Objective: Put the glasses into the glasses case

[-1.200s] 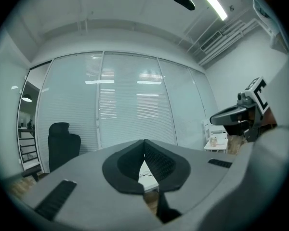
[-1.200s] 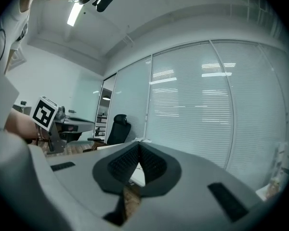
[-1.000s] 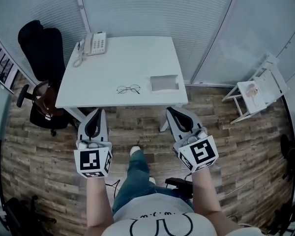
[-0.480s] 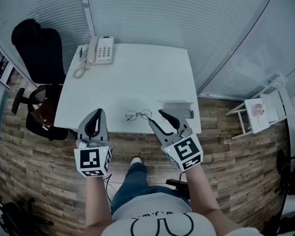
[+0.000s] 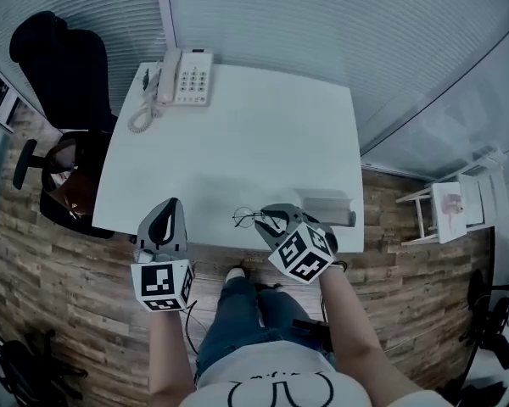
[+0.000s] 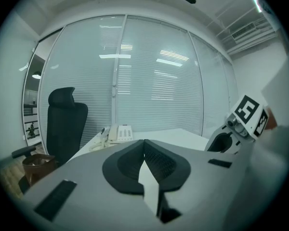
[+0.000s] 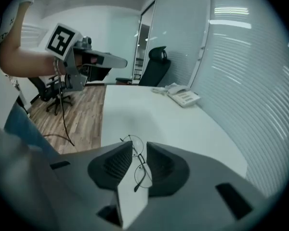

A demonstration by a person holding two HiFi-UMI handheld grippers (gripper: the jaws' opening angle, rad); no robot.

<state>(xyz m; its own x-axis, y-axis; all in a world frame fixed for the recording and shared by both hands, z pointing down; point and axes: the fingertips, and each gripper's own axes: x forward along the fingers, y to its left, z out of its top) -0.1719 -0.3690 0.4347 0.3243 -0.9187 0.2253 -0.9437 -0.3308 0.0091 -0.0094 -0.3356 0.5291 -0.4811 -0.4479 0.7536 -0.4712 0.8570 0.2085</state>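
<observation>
Thin wire-rimmed glasses (image 5: 246, 219) lie flat near the front edge of the white table (image 5: 254, 134). My right gripper (image 5: 268, 215) tilts down over them. In the right gripper view the glasses (image 7: 138, 160) sit in the narrow gap of the right gripper (image 7: 138, 146), whose jaws are closing with the bridge between them and no pad visibly pressing. The grey glasses case (image 5: 327, 208) rests just right of that gripper. My left gripper (image 5: 172, 203) hovers at the table's front edge, left of the glasses. It is the left gripper (image 6: 144, 142) with its tips meeting and nothing held.
A white desk phone (image 5: 191, 78) with a coiled cord stands at the table's far left corner. A black office chair (image 5: 55, 58) is left of the table, a small white chair (image 5: 458, 202) to the right. Blinds close off the far side.
Both hands have moved forward from over the floor to the table's front edge. The right gripper opened wide, dipped onto the glasses, and its jaws have narrowed around them.
</observation>
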